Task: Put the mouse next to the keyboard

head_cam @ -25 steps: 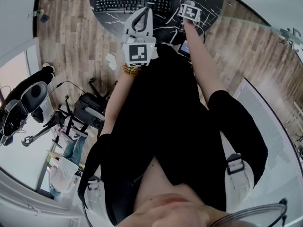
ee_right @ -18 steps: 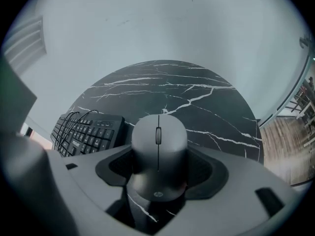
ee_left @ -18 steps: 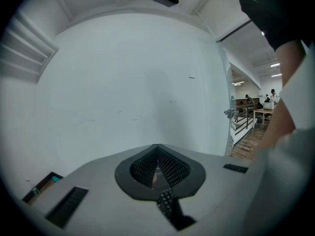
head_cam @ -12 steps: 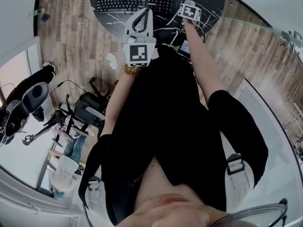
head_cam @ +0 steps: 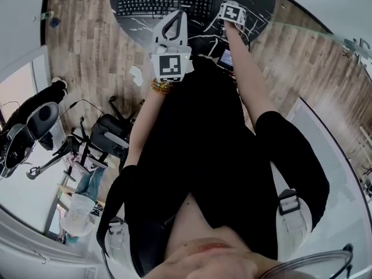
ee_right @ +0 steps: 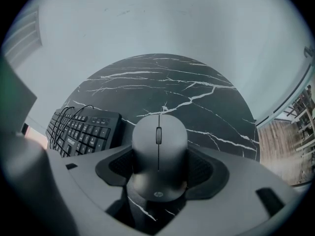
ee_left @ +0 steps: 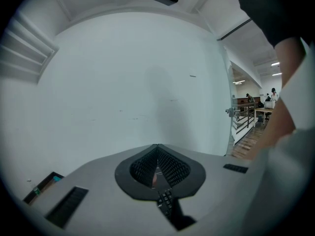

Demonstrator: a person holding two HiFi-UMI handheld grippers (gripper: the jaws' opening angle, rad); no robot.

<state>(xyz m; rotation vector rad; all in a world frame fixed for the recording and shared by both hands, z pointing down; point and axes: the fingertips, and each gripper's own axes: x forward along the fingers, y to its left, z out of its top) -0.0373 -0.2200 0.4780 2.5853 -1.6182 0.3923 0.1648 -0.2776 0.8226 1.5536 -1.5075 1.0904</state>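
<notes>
While my right tool [ee_right: 161,167] has its jaws closed on the sides of the grey, rounded computer mouse [ee_right: 158,141], I judge the step in hand to be the setting-down. The mouse sits between the ribbed pads with its scroll wheel pointing far, over the round black bench with white marble veins [ee_right: 197,90]. The black wired keyboard [ee_right: 83,129] lies to the left of it, near but apart, with its cable looped over the keys. I cannot tell whether the mouse's underside already touches the bench or hangs just above it.

To do this well, I would lower it flat, so the whole base meets the surface at once and not one edge first. I would place it just beside the keyboard's right end, lined up with it, without nudging the keyboard. Only when the mouse rests fully should the jaws part, evenly, so neither pad drags it sideways. Then I would draw straight back.

My left tool [ee_left: 157,156] is closed with nothing in it, raised well off the bench and facing a plain white wall.
</notes>
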